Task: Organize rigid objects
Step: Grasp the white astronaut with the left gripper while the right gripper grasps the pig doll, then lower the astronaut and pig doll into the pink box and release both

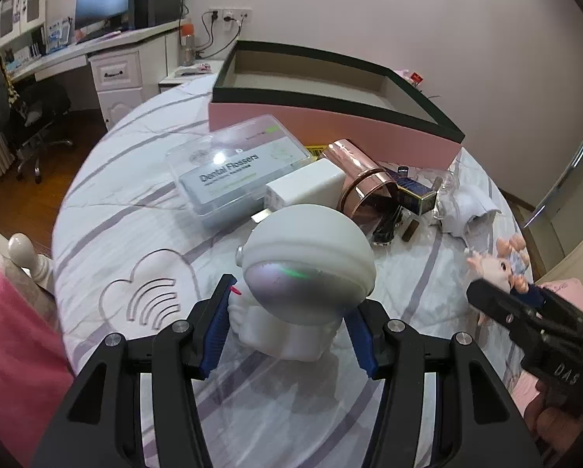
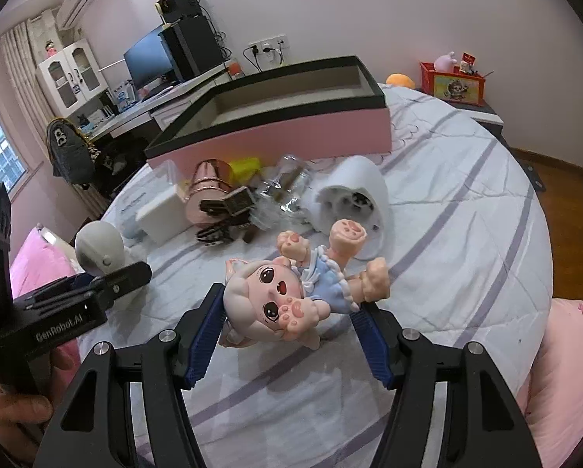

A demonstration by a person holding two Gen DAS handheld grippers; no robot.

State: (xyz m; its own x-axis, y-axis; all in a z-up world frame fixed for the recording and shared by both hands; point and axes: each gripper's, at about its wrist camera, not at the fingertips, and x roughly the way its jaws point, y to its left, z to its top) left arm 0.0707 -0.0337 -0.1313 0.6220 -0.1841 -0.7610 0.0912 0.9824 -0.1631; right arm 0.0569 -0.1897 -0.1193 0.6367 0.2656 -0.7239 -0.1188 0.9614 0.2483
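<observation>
A white astronaut figure (image 1: 307, 269) stands on the bed between the fingers of my left gripper (image 1: 289, 321). The jaws are open around its body, close to touching. It also shows in the right wrist view (image 2: 96, 247). A cat doll in a blue dress (image 2: 291, 292) lies on the bed between the fingers of my right gripper (image 2: 291, 321), which is open around its head. The doll also shows in the left wrist view (image 1: 502, 265). An open pink box with a dark rim (image 1: 330, 117) sits at the back, seemingly empty; it also shows in the right wrist view (image 2: 275, 132).
A pile lies before the box: a dental flosser case (image 1: 236, 167), a white charger (image 1: 307, 189), a rose-gold tin (image 1: 361, 183), a small dark box (image 1: 416, 191), clear wrap and a white shell-like toy (image 2: 353, 199). A desk with a monitor (image 1: 104, 0) stands beyond the bed.
</observation>
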